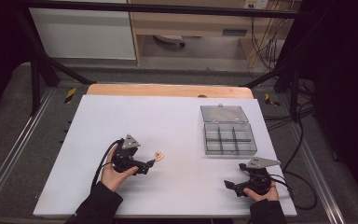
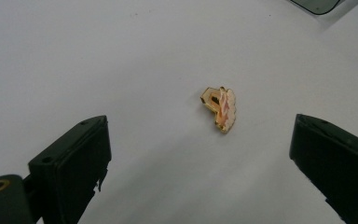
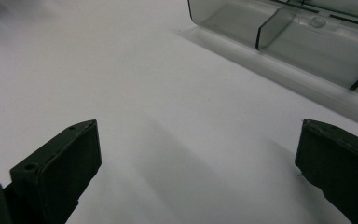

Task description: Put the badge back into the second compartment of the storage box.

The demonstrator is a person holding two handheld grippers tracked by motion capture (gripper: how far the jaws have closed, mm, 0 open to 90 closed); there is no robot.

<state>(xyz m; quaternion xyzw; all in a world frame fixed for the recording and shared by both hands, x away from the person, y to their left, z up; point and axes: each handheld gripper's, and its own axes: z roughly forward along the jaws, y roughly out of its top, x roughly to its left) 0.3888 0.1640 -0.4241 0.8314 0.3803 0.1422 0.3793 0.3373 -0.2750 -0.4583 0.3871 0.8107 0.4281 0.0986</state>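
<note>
Left gripper [image 1: 152, 163], jaws spread, faced a small gold-and-pink enamel pin [image 2: 220, 109] on the white table [image 1: 177, 126]; right gripper [image 1: 229, 185] likewise released, empty.

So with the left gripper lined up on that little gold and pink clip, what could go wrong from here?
1. The clip is small and lies flat on the white table, while the left gripper stands wide open; closing could pinch it off-centre and flick it away.
2. The compartment box sits far across the table with narrow cells, so a loosely held clip might drop on the way or land in the wrong cell.
</note>
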